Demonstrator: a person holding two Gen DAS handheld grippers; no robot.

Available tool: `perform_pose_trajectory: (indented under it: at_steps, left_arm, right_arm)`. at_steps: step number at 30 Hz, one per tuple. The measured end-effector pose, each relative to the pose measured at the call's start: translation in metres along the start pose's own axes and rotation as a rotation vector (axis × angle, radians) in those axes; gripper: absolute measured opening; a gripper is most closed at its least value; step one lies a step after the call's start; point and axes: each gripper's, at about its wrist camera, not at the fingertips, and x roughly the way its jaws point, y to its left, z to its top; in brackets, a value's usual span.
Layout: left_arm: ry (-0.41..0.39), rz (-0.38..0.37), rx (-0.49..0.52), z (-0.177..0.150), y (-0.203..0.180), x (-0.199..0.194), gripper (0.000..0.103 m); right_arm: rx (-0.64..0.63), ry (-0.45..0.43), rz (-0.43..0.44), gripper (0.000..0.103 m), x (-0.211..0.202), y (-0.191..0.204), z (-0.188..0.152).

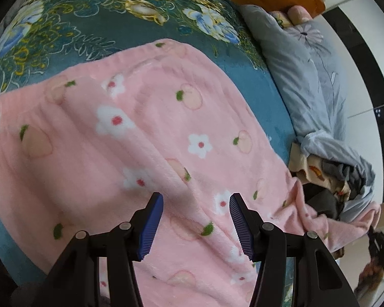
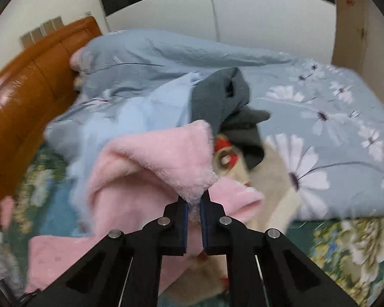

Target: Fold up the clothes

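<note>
Right gripper: clenched on a fluffy corner of the pink fleece garment, which is held lifted.
Left gripper: jaws spread wide, nothing held, hovering over the garment's flat part.
Garment place: spread on the teal floral bedspread, its far right end trailing toward the clothes pile.
Risk: thick pile is judged slippery, so the pinched corner could be lost; the dragged end could snag the grey garment.
Materials: plush fleece printed with peaches and flowers; smooth blue-grey daisy quilt.

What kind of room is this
Most likely a bedroom: a bed with a brown padded headboard, a grey-blue daisy-print duvet and a teal floral bedspread on which the pink fleece garment lies.
</note>
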Motion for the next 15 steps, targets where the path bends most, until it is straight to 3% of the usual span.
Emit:
perform_pose_trajectory:
  at_steps: [6, 8, 9, 13, 15]
  left_arm:
    - [0.007, -0.013, 0.021, 0.0, -0.005, -0.001, 0.058]
    - [0.009, -0.017, 0.028, 0.0, -0.006, -0.001, 0.058]
    - [0.012, -0.015, 0.032, 0.0, -0.007, 0.0, 0.058]
    - [0.018, -0.006, 0.042, 0.0, -0.009, 0.001, 0.058]
    - [0.016, -0.001, 0.046, -0.001, -0.009, 0.0, 0.058]
  right_arm:
    - [0.088, 0.127, 0.453, 0.007, -0.092, 0.015, -0.029]
    - [0.192, 0.166, 0.684, 0.007, -0.119, 0.013, -0.036]
    - [0.242, 0.159, 0.754, 0.007, -0.127, 0.009, -0.034]
    - [0.357, 0.004, 0.745, 0.007, -0.13, -0.017, -0.008]
    - [0.503, -0.031, 0.693, 0.007, -0.09, -0.045, 0.007]
